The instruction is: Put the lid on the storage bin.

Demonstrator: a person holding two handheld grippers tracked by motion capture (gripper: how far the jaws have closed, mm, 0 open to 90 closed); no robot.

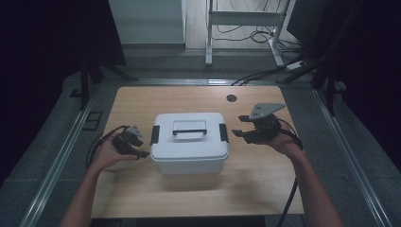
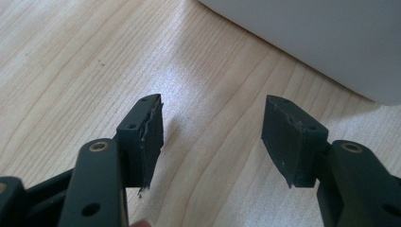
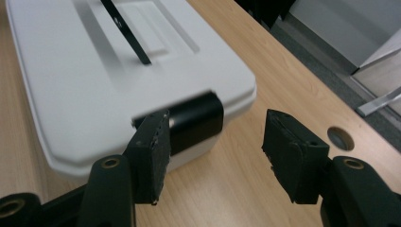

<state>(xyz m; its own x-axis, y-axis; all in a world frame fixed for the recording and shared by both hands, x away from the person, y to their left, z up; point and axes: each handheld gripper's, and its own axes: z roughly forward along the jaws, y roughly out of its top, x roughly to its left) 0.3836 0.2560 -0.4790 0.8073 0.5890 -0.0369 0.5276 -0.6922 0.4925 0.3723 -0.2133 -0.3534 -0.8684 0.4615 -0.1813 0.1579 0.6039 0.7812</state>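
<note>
**A:** Two grippers, one box, that was pretty much our whole setup. We had the white storage box (image 1: 190, 142) sitting near the middle of the wooden tabletop (image 1: 142, 101), lid on, black handle (image 1: 189, 128) lying flat across the top.

**B:** Yep. We held the left gripper (image 1: 141, 149) low, just beside the box's left side, down near its lower front corner. In the left gripper view our jaws stood wide apart with nothing between them, just wood grain, and the box wall filled the top right corner.

**A:** And we had the right gripper (image 1: 239, 126) on the other side, a bit higher up, tips pointing at the black latch (image 1: 223, 133) on the right end of the box. Close to it, but we weren't touching it as far as we could tell from above.

**B:** Right gripper view backed that up. Our jaws were spread open there too, empty, and the latch (image 3: 196, 122) sat just past the left one. We could also see the handle running across the lid from that angle.

**A:** There was a matching latch (image 1: 154, 135) on the left end as well. Both looked snapped down against the box.

**B:** Also the round cable hole (image 1: 231, 98) in the tabletop sat behind our right gripper, well clear of the box.
</note>
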